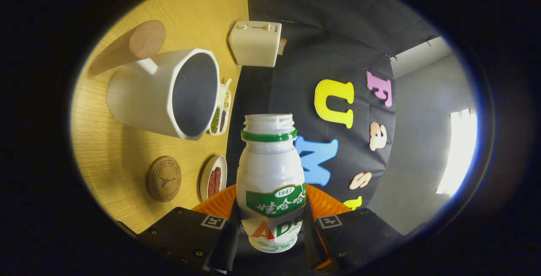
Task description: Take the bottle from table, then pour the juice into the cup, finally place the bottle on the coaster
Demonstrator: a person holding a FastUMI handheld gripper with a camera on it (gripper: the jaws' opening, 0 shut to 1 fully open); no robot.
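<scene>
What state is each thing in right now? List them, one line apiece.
Gripper: shut on the bottle, both fingers pressing its sides.
Bottle: held between the fingers, cap off, mouth open.
Cup: on the table, its open mouth showing a dark inside; whether it holds juice I cannot tell.
Coaster: bare on the table, nothing on it.
Small dish: holds something dark red.
Divided tray: holds beans or seeds.
Toaster: lever state unclear.

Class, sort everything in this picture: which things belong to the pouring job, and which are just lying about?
Job:
bottle, clamped by the gripper
white cup
round coaster

Lying about:
toaster
tray of beans
small dish
round wooden board
</scene>
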